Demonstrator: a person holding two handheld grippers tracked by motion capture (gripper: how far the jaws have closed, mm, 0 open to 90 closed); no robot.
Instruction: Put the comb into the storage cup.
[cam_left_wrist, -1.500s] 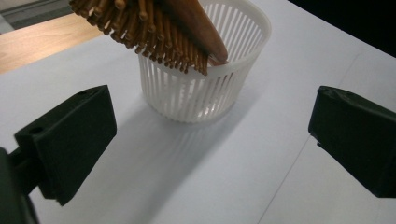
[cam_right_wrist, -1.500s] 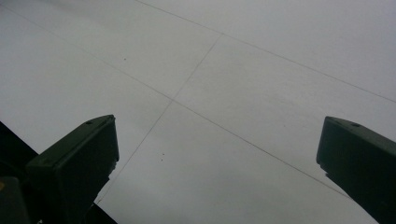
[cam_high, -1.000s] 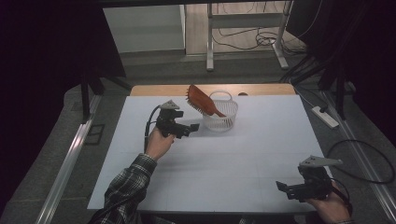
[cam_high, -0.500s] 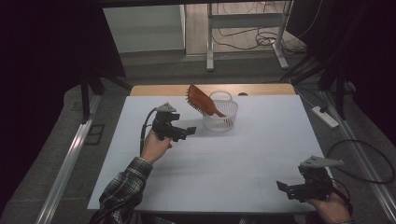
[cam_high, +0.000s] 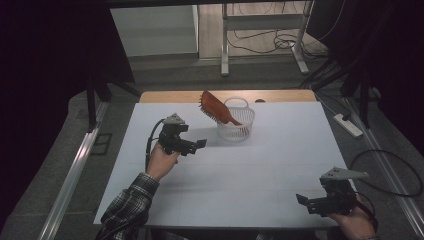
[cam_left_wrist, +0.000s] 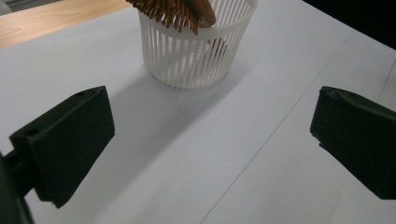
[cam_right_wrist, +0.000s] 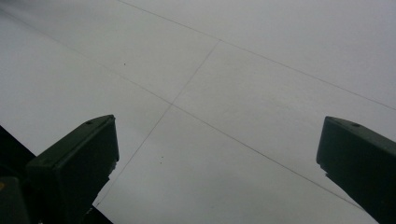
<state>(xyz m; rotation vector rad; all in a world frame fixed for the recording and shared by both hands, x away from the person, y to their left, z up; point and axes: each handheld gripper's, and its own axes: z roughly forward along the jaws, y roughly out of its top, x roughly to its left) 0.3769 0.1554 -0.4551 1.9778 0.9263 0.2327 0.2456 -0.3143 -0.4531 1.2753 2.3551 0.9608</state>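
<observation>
while the person's left hand (cam_high: 161, 159) is holding the left gripper (cam_high: 199, 145) above the white paper-covered table (cam_high: 270, 165), its two black jaws are standing wide apart with nothing between them, released and pointing toward the small white slatted plastic basket (cam_high: 239, 128). in the left gripper view that basket (cam_left_wrist: 196, 51) is sitting near the far end of the sheet, ahead of the jaws and well apart from them, apparently because the tool's work there is done. a reddish-brown wooden hairbrush with a paddle head (cam_high: 215, 108) is leaning in the basket, handle down inside and bristled head tilting out over the left side of the rim; it is too long to lie within, so the rim is propping it. the brush bristles (cam_left_wrist: 173, 11) are showing at the top of the left gripper view, overhanging the basket's edge. farther right, near the table's front corner, the right hand (cam_high: 352, 223) is holding the right gripper (cam_high: 302, 200) low and idle, jaws likewise spread and empty, pointing left across bare sheet. the right gripper view is taking in only the creased paper (cam_right_wrist: 233, 84) between its parted jaws, suggesting this hand is simply waiting out of the way.
</observation>
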